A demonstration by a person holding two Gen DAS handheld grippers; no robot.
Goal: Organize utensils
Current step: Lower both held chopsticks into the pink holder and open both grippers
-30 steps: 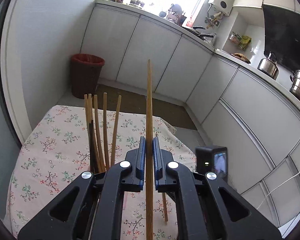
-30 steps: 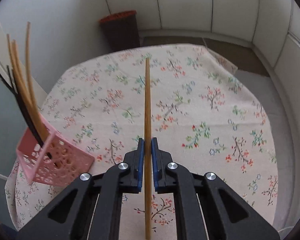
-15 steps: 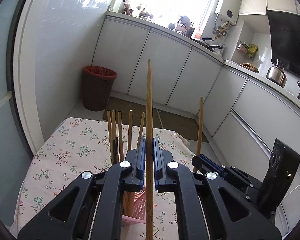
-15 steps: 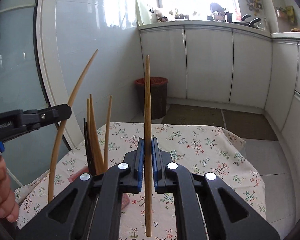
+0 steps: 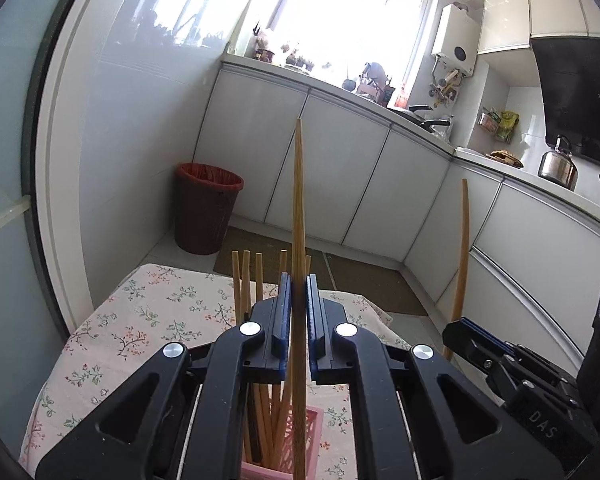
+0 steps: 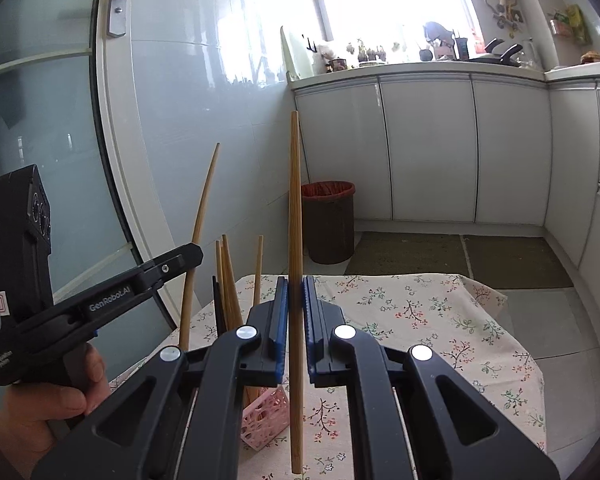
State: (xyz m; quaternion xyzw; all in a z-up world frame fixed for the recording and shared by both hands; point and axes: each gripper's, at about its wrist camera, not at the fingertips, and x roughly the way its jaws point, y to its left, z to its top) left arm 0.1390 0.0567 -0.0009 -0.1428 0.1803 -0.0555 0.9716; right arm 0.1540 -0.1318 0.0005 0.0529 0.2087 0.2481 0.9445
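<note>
Between the blue-padded jaws of your left gripper (image 5: 298, 328) a wooden chopstick (image 5: 299, 240) is standing upright, pinched near its middle, its lower end hanging over the pink basket (image 5: 300, 440) where other chopsticks (image 5: 246, 280) are already leaning. Your right gripper (image 6: 295, 320) is pinching a second chopstick (image 6: 295, 220) the same way, upright, its lower tip hanging above the floral table (image 6: 420, 320), just beside the basket (image 6: 266, 416). Your left hand (image 6: 40, 408) is gripping the handle at the lower left. Beyond the table, a trash bin (image 6: 329, 222) is standing against the white cabinets (image 6: 428, 140).
</note>
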